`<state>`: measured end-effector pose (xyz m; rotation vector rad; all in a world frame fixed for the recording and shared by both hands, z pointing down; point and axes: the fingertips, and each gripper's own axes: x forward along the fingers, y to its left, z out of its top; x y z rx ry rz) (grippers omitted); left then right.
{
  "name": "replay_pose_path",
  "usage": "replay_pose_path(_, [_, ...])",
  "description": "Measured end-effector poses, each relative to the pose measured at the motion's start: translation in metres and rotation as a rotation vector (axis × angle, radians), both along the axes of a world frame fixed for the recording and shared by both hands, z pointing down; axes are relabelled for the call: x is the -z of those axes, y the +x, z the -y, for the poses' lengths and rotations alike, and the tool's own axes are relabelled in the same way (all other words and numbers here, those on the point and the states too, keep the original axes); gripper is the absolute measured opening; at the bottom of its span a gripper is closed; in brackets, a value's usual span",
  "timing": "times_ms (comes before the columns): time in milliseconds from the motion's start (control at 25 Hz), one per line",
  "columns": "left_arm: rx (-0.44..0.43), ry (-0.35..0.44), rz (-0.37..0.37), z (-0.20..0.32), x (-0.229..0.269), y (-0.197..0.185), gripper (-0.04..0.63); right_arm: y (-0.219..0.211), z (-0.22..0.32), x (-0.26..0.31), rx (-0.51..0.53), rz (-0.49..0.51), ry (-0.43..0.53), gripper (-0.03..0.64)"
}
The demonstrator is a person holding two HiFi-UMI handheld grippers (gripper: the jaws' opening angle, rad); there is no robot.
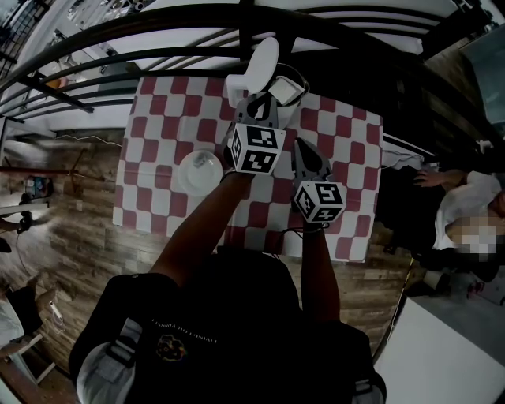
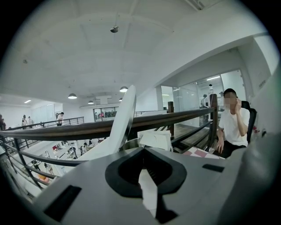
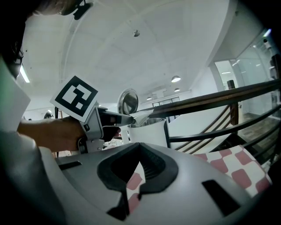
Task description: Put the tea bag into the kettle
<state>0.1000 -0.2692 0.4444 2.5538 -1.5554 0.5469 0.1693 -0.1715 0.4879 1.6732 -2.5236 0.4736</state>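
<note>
A white round dish (image 1: 199,170) lies at centre left, beside the left gripper (image 1: 267,104). A dark railing (image 1: 158,24) crosses the top, and a seated person (image 1: 473,209) is at the right edge. Red-and-white checked cloth (image 1: 158,126) covers the table, with wooden floor (image 1: 79,229) around it. At top centre the kettle (image 3: 147,134) stands with its lid (image 1: 264,59) raised. The left gripper clenches the tea bag (image 1: 286,93) at its mouth. The right gripper (image 1: 304,151), lower right, is closed and empty.

Left claw (image 1: 272,101) holds a tea bag (image 1: 286,92) over the open white kettle (image 1: 264,63) on the checkered table (image 1: 158,118).
</note>
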Motion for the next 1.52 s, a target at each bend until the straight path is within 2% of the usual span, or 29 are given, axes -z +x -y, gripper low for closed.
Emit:
replay_pose_path(920, [-0.040,-0.005,-0.021,-0.003,-0.004,-0.002,0.028,-0.010,0.009,0.003,0.004,-0.002,0.004,0.012])
replay_pose_path(1520, [-0.021,0.006,-0.013,-0.017,0.004,-0.034,0.020,-0.035,0.017,0.028,0.038,-0.004,0.058,0.012])
